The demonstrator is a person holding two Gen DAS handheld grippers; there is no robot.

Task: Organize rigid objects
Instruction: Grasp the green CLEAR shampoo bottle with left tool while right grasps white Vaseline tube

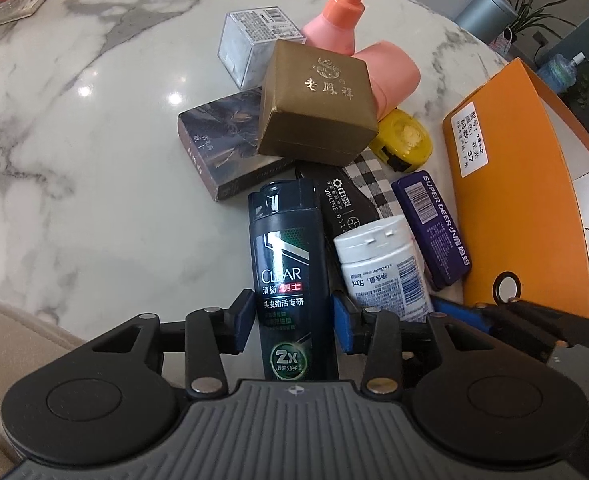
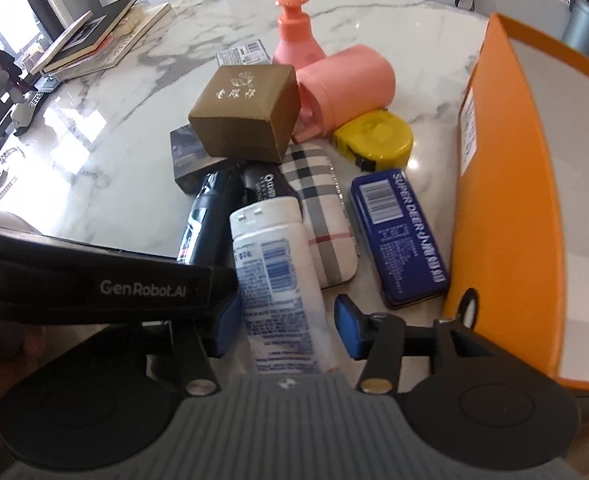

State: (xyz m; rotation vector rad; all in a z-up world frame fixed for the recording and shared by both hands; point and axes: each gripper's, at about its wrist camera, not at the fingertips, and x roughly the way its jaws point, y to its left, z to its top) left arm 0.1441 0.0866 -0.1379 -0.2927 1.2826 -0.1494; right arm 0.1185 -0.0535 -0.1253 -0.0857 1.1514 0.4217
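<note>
A pile of objects lies on the marble table (image 1: 94,160). My left gripper (image 1: 293,320) straddles a dark CLEAR shampoo bottle (image 1: 288,264); its blue pads sit at both sides of the bottle with slight gaps. My right gripper (image 2: 286,326) straddles a white bottle (image 2: 278,280), with clear gaps on both sides. The white bottle also shows in the left wrist view (image 1: 382,272). A gold box (image 1: 318,100), a blue tin (image 1: 430,228), a yellow tape measure (image 1: 404,140) and a pink pump bottle (image 1: 334,20) lie beyond.
An orange box (image 2: 506,208) stands open at the right. A pink cylinder (image 2: 346,88), a plaid case (image 2: 322,208), a dark book box (image 1: 222,152) and a clear box (image 1: 250,48) sit in the pile. Books (image 2: 94,40) lie far left.
</note>
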